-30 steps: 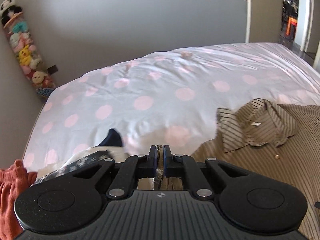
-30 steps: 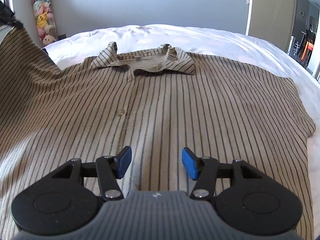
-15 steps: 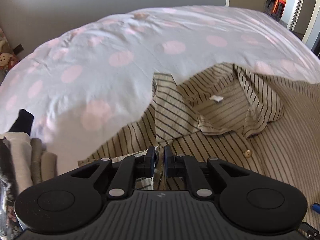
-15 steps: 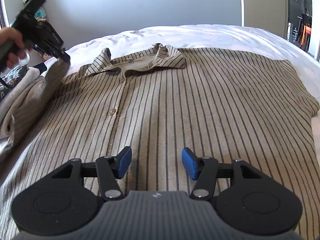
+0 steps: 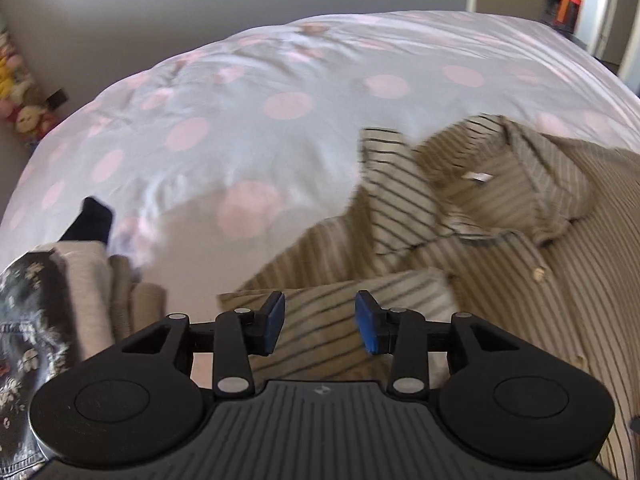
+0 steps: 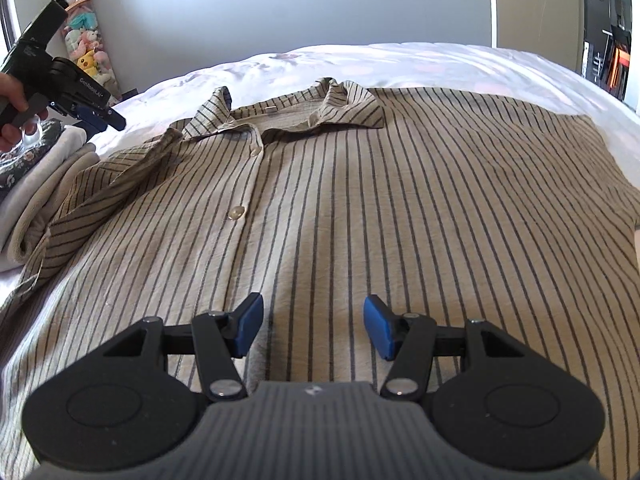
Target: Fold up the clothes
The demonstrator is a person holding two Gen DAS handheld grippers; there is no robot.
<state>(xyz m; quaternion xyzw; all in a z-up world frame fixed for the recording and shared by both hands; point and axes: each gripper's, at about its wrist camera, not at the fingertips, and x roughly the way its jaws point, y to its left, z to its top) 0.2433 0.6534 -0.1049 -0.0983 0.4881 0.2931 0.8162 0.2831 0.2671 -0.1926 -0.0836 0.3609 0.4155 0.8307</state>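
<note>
Left gripper now unclenched off crinkly striped shirt; right gripper agape.

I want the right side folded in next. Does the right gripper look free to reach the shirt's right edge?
Probably yes. The right gripper hangs open over the striped shirt, and nothing lies on the cloth between it and the right edge.
</note>
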